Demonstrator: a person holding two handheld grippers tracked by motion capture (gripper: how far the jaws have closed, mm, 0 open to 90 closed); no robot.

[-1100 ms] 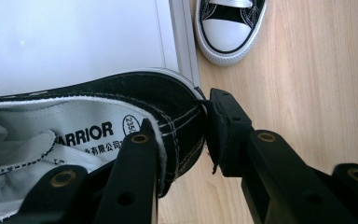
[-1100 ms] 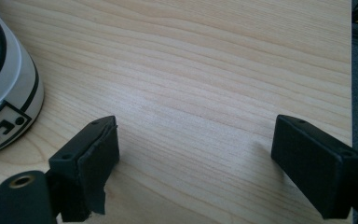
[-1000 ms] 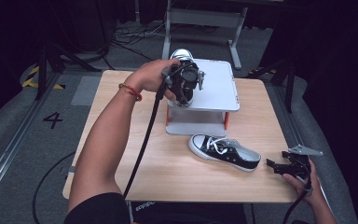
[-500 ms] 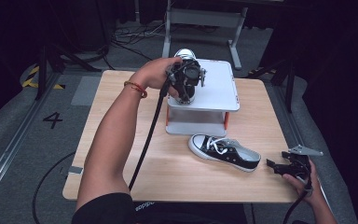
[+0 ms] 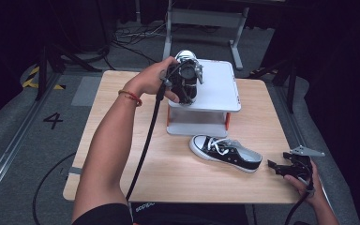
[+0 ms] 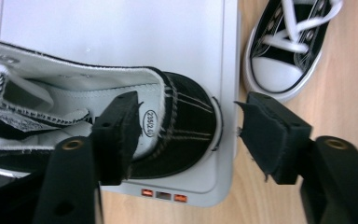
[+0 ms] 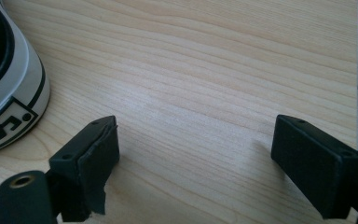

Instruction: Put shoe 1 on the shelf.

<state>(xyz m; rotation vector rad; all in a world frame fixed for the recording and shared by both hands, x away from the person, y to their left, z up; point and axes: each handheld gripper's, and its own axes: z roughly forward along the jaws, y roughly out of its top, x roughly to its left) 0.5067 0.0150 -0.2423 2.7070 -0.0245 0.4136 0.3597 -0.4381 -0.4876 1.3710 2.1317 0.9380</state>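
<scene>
The black canvas sneaker with white lining [image 6: 121,121] lies on the white flat-topped stand [image 6: 121,37], heel between the released left gripper's [image 6: 186,130] jaws. The left gripper view reveals one jaw inside its collar. The right gripper [image 7: 191,154] gapes over the pale wooden bench [image 7: 205,70].

The left gripper [image 5: 186,84] hides most of the shoe on the stand [image 5: 183,57], toe alone showing

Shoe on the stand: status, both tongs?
Left tongs open, one jaw inside the shoe collar on the white stand. Right tongs open, idle over table. Second shoe lies on table, clear.

Overhead view; two close tool views
</scene>
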